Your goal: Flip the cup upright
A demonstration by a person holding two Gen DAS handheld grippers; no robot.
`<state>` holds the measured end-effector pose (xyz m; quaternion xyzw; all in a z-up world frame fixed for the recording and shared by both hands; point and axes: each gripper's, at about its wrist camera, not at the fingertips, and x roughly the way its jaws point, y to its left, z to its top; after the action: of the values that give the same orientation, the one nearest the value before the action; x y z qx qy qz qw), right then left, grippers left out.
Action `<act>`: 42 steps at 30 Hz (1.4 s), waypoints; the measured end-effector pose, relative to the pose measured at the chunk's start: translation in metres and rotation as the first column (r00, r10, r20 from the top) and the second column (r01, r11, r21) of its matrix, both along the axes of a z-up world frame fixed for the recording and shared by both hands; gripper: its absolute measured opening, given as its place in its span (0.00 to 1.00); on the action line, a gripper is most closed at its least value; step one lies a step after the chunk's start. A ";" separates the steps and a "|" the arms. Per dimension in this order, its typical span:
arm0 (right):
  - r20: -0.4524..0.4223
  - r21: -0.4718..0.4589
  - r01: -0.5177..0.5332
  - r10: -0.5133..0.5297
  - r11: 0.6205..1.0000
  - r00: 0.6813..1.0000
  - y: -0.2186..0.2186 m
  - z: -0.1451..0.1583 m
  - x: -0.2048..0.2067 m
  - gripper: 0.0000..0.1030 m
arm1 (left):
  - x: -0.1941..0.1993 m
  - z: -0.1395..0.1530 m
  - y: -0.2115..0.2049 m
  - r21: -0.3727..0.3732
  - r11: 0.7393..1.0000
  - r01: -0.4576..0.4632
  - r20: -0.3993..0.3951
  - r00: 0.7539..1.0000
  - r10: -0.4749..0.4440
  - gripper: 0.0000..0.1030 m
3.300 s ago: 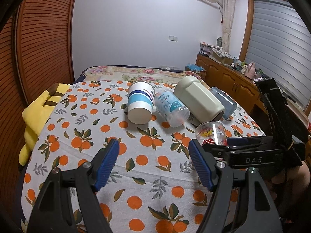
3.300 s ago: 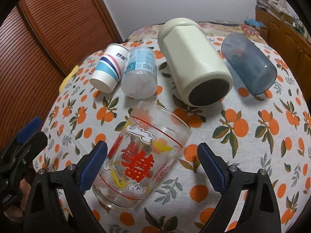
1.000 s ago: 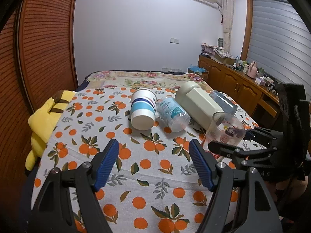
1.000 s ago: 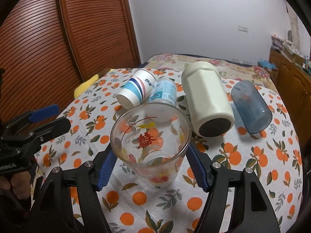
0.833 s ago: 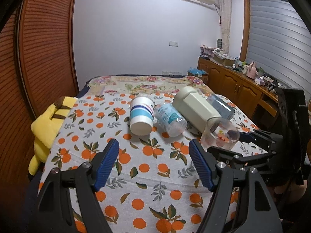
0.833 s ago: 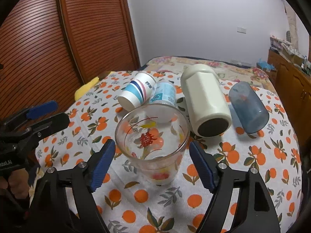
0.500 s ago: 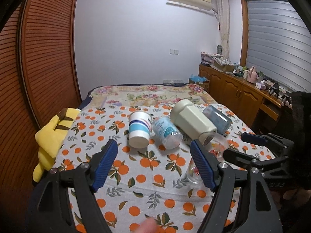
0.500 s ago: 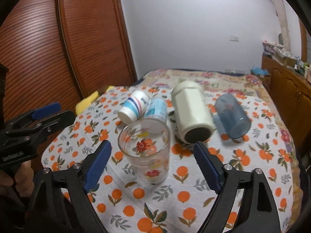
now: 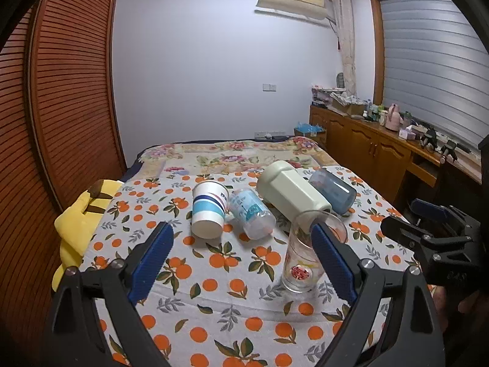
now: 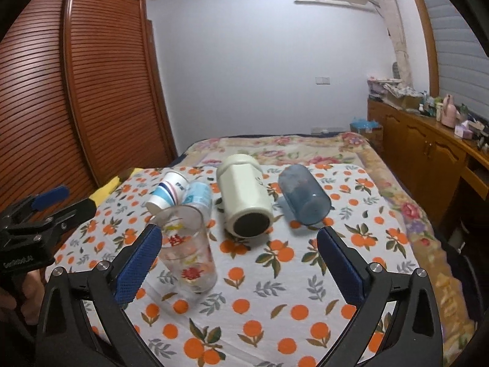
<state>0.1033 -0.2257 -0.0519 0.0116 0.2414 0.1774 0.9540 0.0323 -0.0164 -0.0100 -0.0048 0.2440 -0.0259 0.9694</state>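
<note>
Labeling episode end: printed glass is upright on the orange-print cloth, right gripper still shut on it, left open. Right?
Not quite. The right gripper is open and clear of the printed glass, as the right wrist view shows. The glass does stand upright on the orange-print cloth, and the left gripper is open.

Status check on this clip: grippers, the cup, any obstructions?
Both hand-held grippers, left and right, open, empty. Glass cup upright on the bedspread, released. Four other cups lie tipped behind it, clear of it.
</note>
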 end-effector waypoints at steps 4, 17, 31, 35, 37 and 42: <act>0.006 -0.004 0.013 -0.013 1.000 1.000 -0.002 0.000 -0.001 1.00 | -0.002 -0.001 0.000 -0.010 1.000 0.003 -0.005 1.000 -0.003 0.90; 0.015 -0.011 0.021 -0.021 1.000 1.000 -0.003 0.001 -0.003 1.00 | -0.005 0.000 0.000 -0.011 1.000 0.004 -0.004 1.000 -0.004 0.90; 0.020 -0.013 0.021 -0.021 1.000 1.000 -0.002 0.003 -0.005 1.00 | -0.012 0.005 -0.001 -0.013 1.000 -0.001 0.005 1.000 0.001 0.90; 0.019 -0.013 0.021 -0.021 1.000 1.000 -0.001 0.003 -0.005 1.00 | -0.014 0.007 -0.001 -0.014 1.000 -0.001 0.011 1.000 0.001 0.90; 0.021 -0.013 0.022 -0.021 1.000 1.000 -0.001 0.004 -0.006 1.00 | -0.014 0.008 -0.001 -0.014 1.000 -0.001 0.011 1.000 0.001 0.90; 0.021 -0.013 0.023 -0.023 1.000 1.000 -0.001 0.005 -0.006 1.00 | -0.014 0.009 -0.001 -0.015 1.000 0.000 0.014 1.000 0.001 0.90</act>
<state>0.0971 -0.2265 -0.0473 0.0061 0.2323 0.1649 0.9585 0.0178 -0.0175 -0.0013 -0.0118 0.2372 -0.0276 0.9710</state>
